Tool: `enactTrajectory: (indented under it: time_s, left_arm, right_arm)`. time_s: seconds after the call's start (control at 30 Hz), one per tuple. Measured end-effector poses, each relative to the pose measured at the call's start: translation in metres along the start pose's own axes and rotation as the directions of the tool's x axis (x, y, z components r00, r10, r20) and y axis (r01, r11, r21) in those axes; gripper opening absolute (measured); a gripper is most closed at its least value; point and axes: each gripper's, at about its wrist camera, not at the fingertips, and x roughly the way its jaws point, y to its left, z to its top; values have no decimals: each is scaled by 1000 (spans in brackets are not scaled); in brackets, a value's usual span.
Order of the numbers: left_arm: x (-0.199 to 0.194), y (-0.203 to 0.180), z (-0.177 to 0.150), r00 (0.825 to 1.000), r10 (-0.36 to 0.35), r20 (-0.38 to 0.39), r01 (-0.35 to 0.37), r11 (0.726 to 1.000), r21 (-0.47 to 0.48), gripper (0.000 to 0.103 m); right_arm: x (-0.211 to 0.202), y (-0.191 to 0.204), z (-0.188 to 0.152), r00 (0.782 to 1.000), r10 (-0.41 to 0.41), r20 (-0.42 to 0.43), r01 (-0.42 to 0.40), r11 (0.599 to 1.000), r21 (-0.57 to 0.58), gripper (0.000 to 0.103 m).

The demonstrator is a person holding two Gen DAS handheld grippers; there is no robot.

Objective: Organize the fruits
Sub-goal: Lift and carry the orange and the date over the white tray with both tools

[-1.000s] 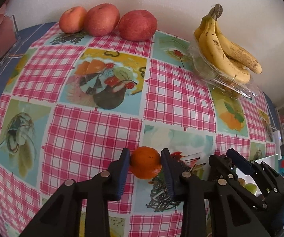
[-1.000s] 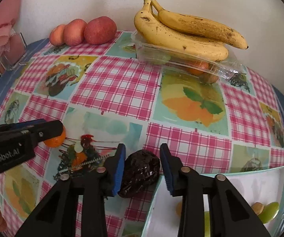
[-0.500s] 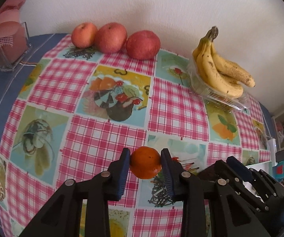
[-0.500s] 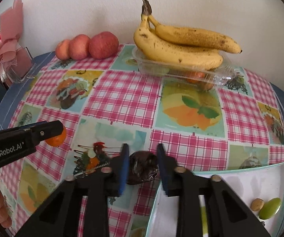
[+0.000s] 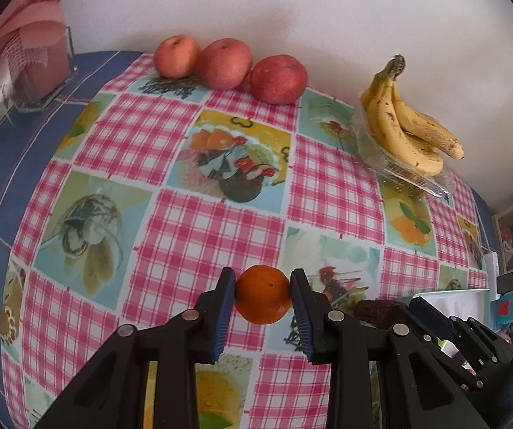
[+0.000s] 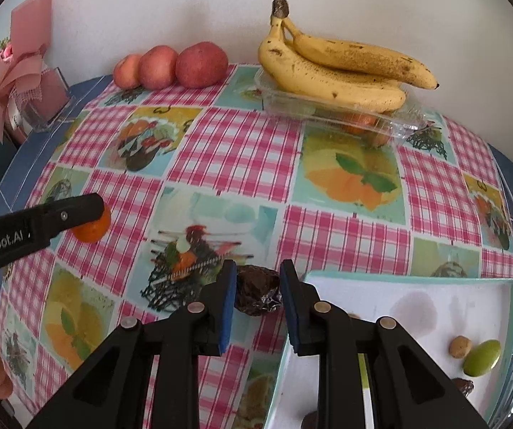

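My left gripper [image 5: 263,298] is shut on a small orange tangerine [image 5: 263,294], held above the checked tablecloth [image 5: 192,221]. In the right wrist view the same tangerine [image 6: 94,228] shows at the left, partly behind the left gripper's finger. My right gripper [image 6: 258,291] is shut on a dark wrinkled fruit [image 6: 258,295], lifted just beside the corner of a white tray [image 6: 435,296]. That dark fruit [image 5: 376,312] also peeks out at the lower right of the left wrist view.
Three red apples [image 5: 226,64] line the back wall. Bananas [image 6: 342,68] lie on a clear plastic box [image 6: 335,111] at the back right. The tray holds a green fruit [image 6: 481,357] and a small brown one [image 6: 459,346]. A pink-wrapped clear box [image 6: 31,96] stands back left.
My right gripper closed on the dark fruit and lifted it. The left gripper rose with the tangerine, so the table looks farther away in both views.
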Motion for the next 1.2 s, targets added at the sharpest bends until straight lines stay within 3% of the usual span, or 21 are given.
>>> enactTrajectory:
  time_s: [0.37, 0.53, 0.87, 1.2]
  left_arm:
    - [9, 19, -5, 1000, 5, -31, -6, 999, -42, 34]
    - [17, 20, -4, 999, 3, -45, -5, 999, -43, 34]
    - [27, 22, -4, 998, 5, -63, -8, 999, -44, 34]
    - [12, 16, -8, 998, 9, -56, -10, 1000, -27, 34]
  right_arm:
    - [14, 15, -6, 998, 23, -54, -24, 999, -26, 29]
    - [26, 15, -6, 997, 19, -70, -21, 999, -27, 45]
    - [42, 18, -4, 997, 34, -72, -36, 999, -34, 45]
    - [24, 16, -6, 998, 47, -46, -48, 999, -16, 40]
